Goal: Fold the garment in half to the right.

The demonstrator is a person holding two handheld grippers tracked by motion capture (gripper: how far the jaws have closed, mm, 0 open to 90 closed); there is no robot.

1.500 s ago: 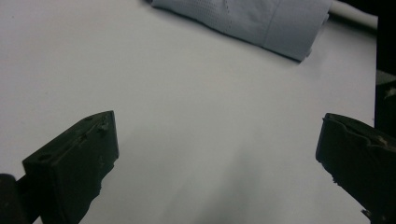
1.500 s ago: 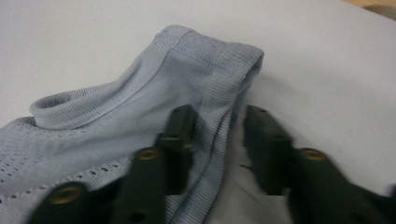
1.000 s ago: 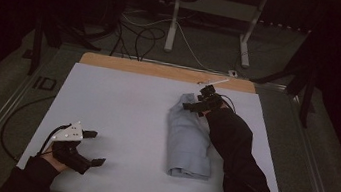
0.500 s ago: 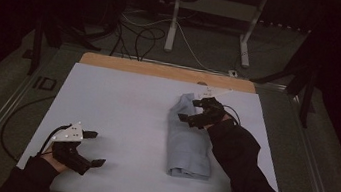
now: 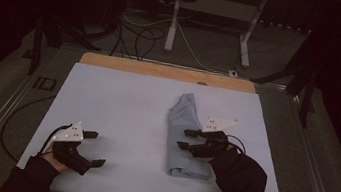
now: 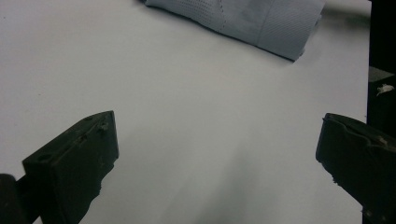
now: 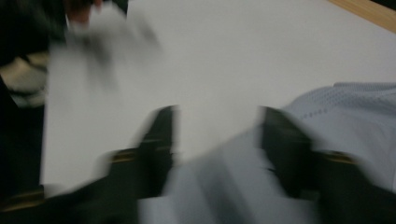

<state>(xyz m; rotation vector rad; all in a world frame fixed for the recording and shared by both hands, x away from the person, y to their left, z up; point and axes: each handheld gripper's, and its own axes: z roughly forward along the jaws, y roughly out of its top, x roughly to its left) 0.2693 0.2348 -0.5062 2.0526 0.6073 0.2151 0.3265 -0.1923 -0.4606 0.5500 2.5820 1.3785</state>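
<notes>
Pale-blue folded cloth (image 5: 185,136) lies under right gripper (image 5: 185,139), well apart from left gripper (image 5: 92,148).

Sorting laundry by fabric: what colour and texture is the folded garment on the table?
Pale grey-blue folded garment with a fine perforated mesh pattern, clearest in the left gripper view.

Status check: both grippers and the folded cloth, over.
Left gripper open, idle on the white mat. Right gripper over the folded cloth, jaws just been closing, nothing gripped. Path clear.
</notes>
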